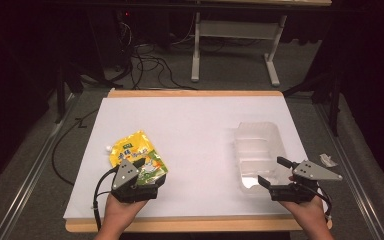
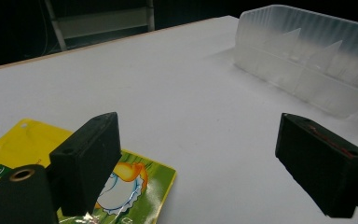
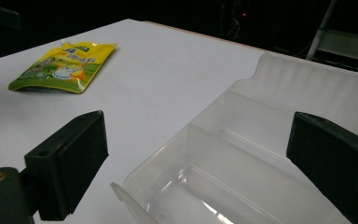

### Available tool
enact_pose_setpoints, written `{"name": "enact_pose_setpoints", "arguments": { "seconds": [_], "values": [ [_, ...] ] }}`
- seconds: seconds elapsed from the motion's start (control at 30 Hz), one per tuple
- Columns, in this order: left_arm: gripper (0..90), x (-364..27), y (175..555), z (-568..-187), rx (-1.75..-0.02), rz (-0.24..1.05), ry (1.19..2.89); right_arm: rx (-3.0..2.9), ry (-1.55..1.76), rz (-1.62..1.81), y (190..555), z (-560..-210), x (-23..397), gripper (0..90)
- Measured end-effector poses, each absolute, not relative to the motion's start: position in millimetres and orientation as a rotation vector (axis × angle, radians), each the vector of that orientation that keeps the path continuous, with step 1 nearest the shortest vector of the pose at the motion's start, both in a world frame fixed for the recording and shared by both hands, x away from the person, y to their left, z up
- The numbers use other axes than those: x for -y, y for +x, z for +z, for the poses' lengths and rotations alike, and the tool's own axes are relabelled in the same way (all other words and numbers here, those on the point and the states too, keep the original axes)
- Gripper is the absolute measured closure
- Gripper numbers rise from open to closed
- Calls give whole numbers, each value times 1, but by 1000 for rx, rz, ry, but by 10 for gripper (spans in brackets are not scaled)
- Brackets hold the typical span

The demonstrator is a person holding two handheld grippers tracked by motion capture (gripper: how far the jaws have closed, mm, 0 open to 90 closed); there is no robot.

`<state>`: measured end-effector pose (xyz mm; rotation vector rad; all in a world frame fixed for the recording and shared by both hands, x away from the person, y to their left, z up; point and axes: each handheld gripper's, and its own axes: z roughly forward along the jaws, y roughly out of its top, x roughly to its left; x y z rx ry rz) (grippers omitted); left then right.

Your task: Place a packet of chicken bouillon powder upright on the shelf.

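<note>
**Yellow pouch and clear tray, both of my grippers released**

A yellow and green spouted pouch [image 1: 138,159] lies flat on the white surface [image 1: 195,130], at its near left. My left gripper [image 1: 150,181] sits right at the pouch's near end, its jaws spread wide and gripping nothing. In the left gripper view, one black jaw hangs over the pouch's [image 2: 121,182] green corner, while the other stands over bare white surface. I cannot tell whether that jaw touches the pouch.

At the near right lies a clear plastic tray [image 1: 260,150], divided into compartments, well apart from the pouch. My right gripper [image 1: 274,172] is at the tray's near end, jaws also spread wide and holding nothing. In the right gripper view, the jaws stand either side of the tray's [image 3: 261,154] near corner, with the pouch [image 3: 63,67] far off beyond.
</note>
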<state>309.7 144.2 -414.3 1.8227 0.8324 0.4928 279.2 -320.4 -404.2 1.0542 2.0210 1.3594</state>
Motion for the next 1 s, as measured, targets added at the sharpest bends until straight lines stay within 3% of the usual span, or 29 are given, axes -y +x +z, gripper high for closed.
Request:
{"name": "enact_pose_setpoints", "arguments": {
  "seconds": [1.0],
  "values": [
    [169,-187,336,-428,-1018,493,1766,-2033,1053,1364,280,-407,320,72]
  ]
}}
